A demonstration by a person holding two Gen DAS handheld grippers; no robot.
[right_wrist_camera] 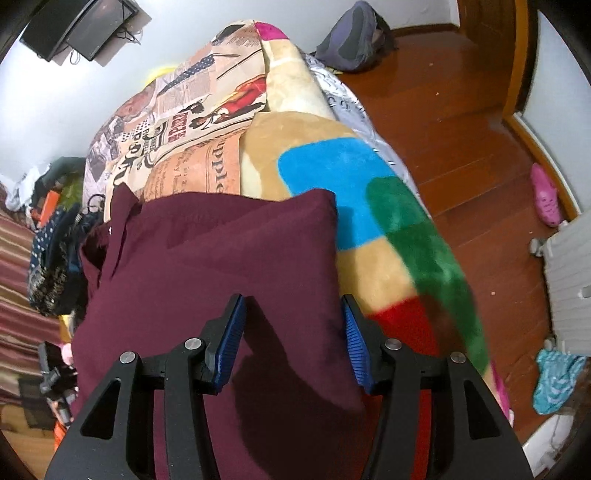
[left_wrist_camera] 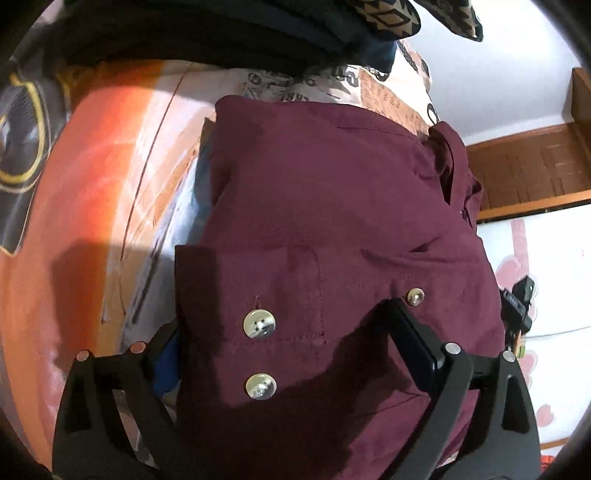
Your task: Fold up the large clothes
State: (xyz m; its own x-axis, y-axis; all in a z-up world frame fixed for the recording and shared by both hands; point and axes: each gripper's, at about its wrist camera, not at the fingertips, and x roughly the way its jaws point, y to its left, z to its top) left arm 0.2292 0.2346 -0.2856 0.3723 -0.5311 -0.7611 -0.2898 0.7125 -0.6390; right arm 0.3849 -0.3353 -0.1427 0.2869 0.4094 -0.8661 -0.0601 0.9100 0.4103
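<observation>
A folded maroon shirt (left_wrist_camera: 332,206) with pale buttons lies on the bed and fills the middle of the left wrist view. My left gripper (left_wrist_camera: 280,325) is open, its jaws spread wide over the shirt's near edge; the left finger is partly hidden under the cloth. In the right wrist view the same maroon shirt (right_wrist_camera: 221,251) lies folded on a colourful blanket. My right gripper (right_wrist_camera: 293,321) is open, its blue-padded fingers (right_wrist_camera: 231,332) standing either side of the shirt's near right part.
A blanket with blue, green and red patches (right_wrist_camera: 388,221) and a newspaper-print bedsheet (right_wrist_camera: 177,122) cover the bed. A pile of dark clothes (left_wrist_camera: 221,29) lies beyond the shirt. A wooden floor (right_wrist_camera: 461,110) with a backpack (right_wrist_camera: 351,37) is to the right.
</observation>
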